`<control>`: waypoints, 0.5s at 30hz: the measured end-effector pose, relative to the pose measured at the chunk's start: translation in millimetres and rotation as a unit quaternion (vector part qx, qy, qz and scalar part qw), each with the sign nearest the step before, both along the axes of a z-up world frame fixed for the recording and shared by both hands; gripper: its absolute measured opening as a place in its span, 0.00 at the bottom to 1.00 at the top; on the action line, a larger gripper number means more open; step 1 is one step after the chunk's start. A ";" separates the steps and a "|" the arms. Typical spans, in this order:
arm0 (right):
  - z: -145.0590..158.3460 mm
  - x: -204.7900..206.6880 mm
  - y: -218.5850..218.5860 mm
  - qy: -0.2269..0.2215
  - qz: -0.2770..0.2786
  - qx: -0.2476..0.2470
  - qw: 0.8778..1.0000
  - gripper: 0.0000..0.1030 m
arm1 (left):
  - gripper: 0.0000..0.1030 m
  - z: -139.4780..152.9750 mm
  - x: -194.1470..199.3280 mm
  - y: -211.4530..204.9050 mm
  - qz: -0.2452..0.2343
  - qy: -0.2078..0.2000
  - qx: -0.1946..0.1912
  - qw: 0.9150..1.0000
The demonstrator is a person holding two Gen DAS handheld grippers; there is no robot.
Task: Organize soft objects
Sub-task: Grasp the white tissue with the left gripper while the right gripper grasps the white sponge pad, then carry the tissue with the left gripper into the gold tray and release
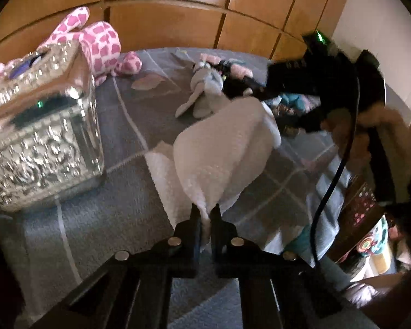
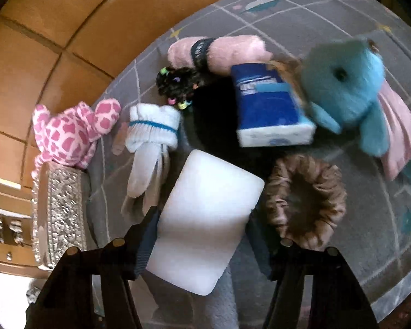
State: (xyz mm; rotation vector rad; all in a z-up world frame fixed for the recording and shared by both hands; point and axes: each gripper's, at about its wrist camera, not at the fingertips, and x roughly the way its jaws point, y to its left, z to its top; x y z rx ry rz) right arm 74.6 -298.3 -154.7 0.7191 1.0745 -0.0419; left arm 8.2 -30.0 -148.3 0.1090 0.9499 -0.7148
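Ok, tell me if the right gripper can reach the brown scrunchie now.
Probably not directly: the white cloth fills the gap between the right gripper's fingers, though the brown scrunchie lies uncovered beside them.

My left tool (image 1: 205, 213) is matte black, each angular arm carrying two round silver studs, its tapered fingers (image 1: 196, 219) narrow at the tip. My right tool (image 2: 202, 235) matches, with dark ribbed pads (image 2: 148, 244); seen from the left tool's camera, a black cable (image 1: 339, 164) loops from its body beneath a green light (image 1: 320, 36).

Glossy wooden wardrobe panels (image 1: 164, 22), grey patterned rug (image 2: 342, 13)
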 end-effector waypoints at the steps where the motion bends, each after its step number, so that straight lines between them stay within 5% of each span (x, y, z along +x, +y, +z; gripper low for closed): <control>1: -0.2 -4.1 -4.2 -0.002 -0.004 -0.002 1.000 0.61 | 0.06 3.9 1.6 0.7 0.001 0.000 -0.006 1.000; 15: 0.2 -21.7 -8.3 -0.026 0.007 -0.010 1.000 0.61 | 0.06 92.7 62.4 -21.6 0.021 -0.022 -0.071 0.997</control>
